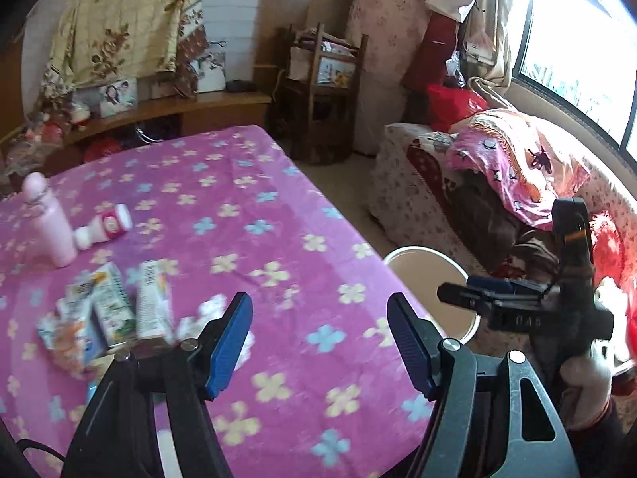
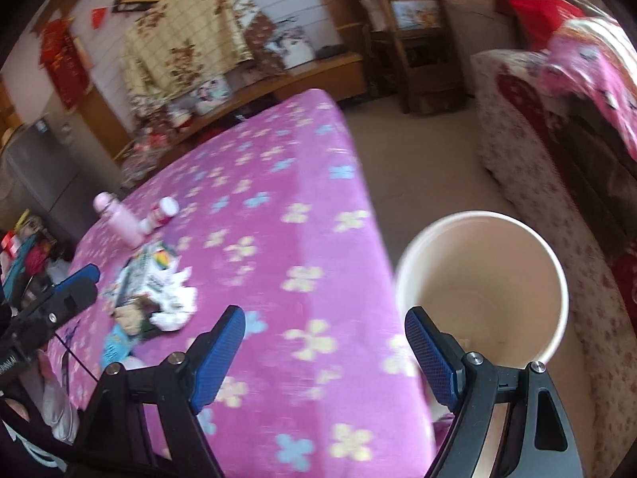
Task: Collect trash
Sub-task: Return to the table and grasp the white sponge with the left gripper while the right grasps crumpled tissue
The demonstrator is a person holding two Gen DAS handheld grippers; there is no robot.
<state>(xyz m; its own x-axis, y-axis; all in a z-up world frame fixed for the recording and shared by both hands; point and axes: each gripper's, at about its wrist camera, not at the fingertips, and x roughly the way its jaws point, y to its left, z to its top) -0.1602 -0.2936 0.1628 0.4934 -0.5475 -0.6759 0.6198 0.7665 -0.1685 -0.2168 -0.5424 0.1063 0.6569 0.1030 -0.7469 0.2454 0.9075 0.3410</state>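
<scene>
A pile of trash lies on the pink flowered table (image 1: 278, 215): small cartons (image 1: 115, 306), a crumpled wrapper (image 1: 63, 334) and white tissue (image 1: 207, 310); the pile also shows in the right wrist view (image 2: 155, 290). A white bin (image 2: 481, 283) stands on the floor by the table's right edge, seemingly empty; it also shows in the left wrist view (image 1: 430, 279). My left gripper (image 1: 320, 342) is open and empty over the table, right of the pile. My right gripper (image 2: 324, 354) is open and empty over the table edge beside the bin.
A pink bottle (image 1: 47, 223) stands and a small white-and-red bottle (image 1: 105, 225) lies at the table's left. A covered sofa (image 1: 497, 183) with blankets runs along the window on the right. A wooden shelf (image 1: 326, 75) and a low cabinet stand behind.
</scene>
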